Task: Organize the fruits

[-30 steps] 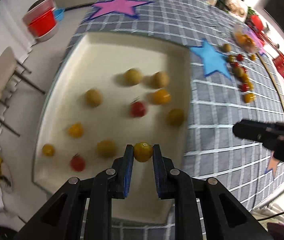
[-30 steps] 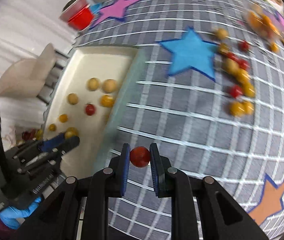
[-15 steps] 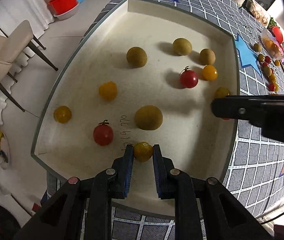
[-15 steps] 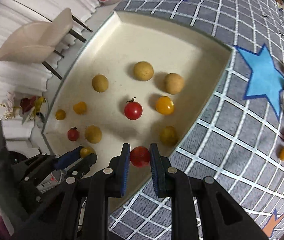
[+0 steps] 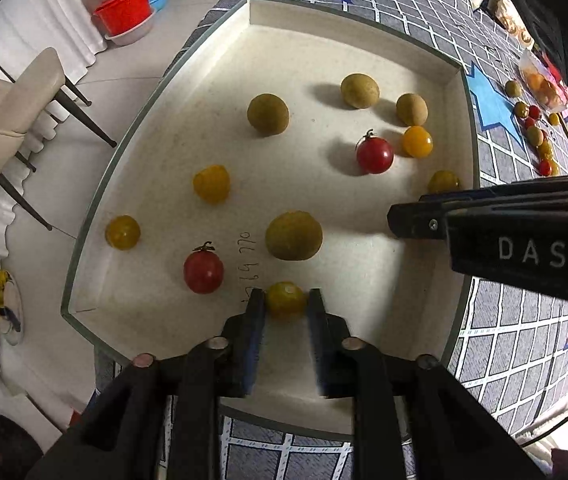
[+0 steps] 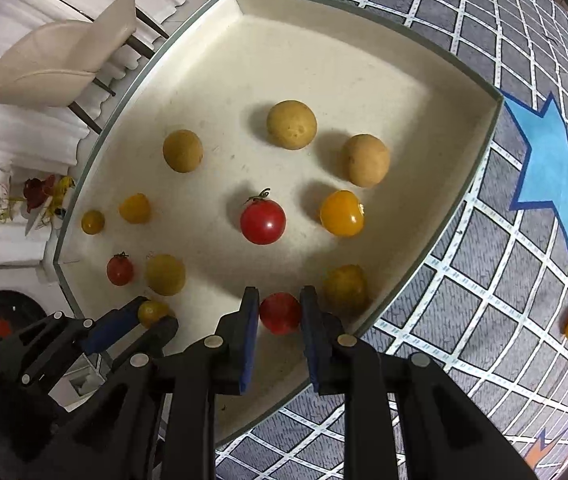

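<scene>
Over the cream tray point(image 5: 364, 40), the left gripper point(image 5: 286, 300) is opening around a yellow tomato point(image 5: 286, 299) while the right gripper point(image 6: 279, 312) pinches a red tomato point(image 6: 280, 313).

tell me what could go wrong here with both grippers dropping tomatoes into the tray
The left gripper is opening over its yellow tomato; once free it could roll into the red tomato nearby. The right gripper holds its red tomato close to the tray wall, so it may bounce off the rim.
</scene>
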`<state>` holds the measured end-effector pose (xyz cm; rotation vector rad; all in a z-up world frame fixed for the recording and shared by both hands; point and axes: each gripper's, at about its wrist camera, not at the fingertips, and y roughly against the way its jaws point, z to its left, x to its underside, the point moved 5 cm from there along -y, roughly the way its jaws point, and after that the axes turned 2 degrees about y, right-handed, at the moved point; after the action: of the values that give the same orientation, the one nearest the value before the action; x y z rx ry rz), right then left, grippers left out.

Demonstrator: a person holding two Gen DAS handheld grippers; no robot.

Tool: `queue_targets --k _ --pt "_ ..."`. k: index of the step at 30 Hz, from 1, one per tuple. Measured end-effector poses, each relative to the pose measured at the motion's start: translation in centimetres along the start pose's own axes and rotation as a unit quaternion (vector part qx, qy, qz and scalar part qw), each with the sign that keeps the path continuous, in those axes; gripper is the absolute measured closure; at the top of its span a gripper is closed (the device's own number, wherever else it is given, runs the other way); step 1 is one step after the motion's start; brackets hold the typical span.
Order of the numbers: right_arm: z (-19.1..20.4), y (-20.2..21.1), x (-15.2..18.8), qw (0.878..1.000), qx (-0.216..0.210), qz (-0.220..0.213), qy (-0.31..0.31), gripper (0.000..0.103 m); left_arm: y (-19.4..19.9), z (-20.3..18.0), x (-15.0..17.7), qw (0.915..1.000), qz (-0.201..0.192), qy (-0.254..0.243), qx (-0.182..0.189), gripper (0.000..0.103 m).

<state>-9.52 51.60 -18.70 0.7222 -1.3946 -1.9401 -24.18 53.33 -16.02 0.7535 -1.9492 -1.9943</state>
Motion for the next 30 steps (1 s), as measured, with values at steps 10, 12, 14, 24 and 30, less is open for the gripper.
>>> queue_targets --k 10,12,14,24,30 --pt "1.6 3.7 -0.8 0.999 0.004 -0.032 0.001 0.030 1.0 0.5 0.1 0.9999 0.010 0.005 -0.010 0.019" --pt "1.5 4.6 -0.6 0.999 0.014 -0.033 0.001 0.022 1.5 0.6 0.1 0.9998 0.014 0.007 -0.008 0.019" --pt "1.3 5.3 -0.4 0.999 0.022 -0.035 0.002 0.021 2.0 0.6 0.2 0.9998 0.015 0.005 -0.009 0.019" --pt "0.2 7.0 1.6 0.998 0.047 -0.027 -0.011 0.000 3.9 -0.4 0.8 0.9995 0.022 -0.022 -0.009 0.000" --pt "0.3 8.0 2.2 0.997 0.070 -0.011 -0.010 0.000 5.2 -0.3 0.4 0.9987 0.015 -0.037 -0.031 0.000"
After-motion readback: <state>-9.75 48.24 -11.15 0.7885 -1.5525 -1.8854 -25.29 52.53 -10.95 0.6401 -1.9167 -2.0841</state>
